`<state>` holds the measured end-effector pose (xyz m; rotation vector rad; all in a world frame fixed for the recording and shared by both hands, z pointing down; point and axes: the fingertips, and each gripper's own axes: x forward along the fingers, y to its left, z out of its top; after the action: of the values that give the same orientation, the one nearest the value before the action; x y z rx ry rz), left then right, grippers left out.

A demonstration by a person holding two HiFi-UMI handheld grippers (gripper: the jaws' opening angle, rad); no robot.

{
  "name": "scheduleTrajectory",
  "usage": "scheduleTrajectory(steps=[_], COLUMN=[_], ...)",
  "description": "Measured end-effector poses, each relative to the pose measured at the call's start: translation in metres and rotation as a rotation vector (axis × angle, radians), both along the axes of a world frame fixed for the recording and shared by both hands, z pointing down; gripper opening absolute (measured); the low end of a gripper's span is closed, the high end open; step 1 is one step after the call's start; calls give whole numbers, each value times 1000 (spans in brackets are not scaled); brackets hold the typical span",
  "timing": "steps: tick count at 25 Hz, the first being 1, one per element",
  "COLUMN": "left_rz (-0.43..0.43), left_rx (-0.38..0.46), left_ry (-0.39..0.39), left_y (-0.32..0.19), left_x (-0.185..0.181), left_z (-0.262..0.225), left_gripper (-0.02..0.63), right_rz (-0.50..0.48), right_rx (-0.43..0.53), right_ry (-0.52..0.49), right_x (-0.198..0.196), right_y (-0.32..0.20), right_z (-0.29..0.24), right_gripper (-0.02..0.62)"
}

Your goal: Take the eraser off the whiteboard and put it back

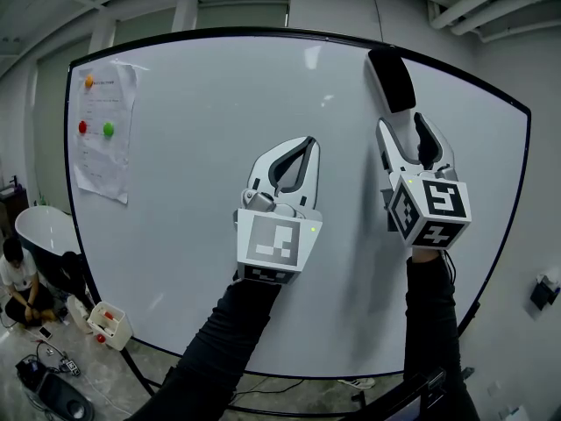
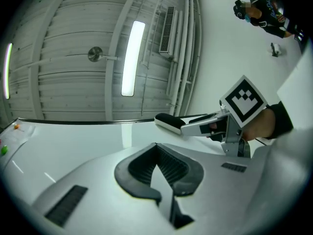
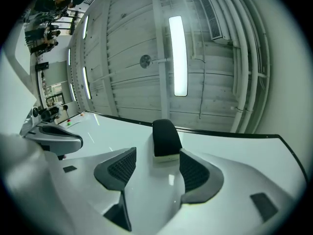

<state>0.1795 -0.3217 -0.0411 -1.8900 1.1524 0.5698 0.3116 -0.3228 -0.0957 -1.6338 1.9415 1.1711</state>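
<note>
White and glossy, the whiteboard (image 1: 202,147) fills most of my head view, and I take every place from it. The eraser (image 1: 392,79), black-topped on a pale base, sits flat against the whiteboard near its upper right corner, standing lengthwise up the surface. My right gripper (image 1: 403,123) is directly below it on the whiteboard's right side, pointing up. In the right gripper view its jaws stand wide apart, with the lower end of the eraser (image 3: 165,136) just at their mouth. There is a clear gap to the left pad, the right pad is close beside the eraser's corner, and neither pad presses on it. My left gripper (image 1: 302,143) is held in front of the middle of the whiteboard, also pointing up; in its own view the jaws are closed together with nothing between them. A paper sheet (image 1: 105,130) hangs at the whiteboard's upper left under an orange magnet (image 1: 88,81), a red magnet (image 1: 82,126) and a green magnet (image 1: 108,129)
</note>
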Motion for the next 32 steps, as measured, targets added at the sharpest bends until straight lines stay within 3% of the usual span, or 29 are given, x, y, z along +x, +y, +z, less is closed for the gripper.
scheduleTrajectory(steps=[9,18,32], left_rz=[17,20,15], left_rx=[40,30,20], left_ry=[-9,-6,26], left_y=[5,-3,-7], left_x=[10,10,-6], left_z=[-25,-24,-23], left_gripper=[6,6,6], right_rz=[43,75,147], right_rx=[-27,-21,-37], right_ry=[1,51,39], right_x=[14,0,3], right_y=[-17,-24,-31], right_z=[-23,-42,-50], right_gripper=[316,316,282])
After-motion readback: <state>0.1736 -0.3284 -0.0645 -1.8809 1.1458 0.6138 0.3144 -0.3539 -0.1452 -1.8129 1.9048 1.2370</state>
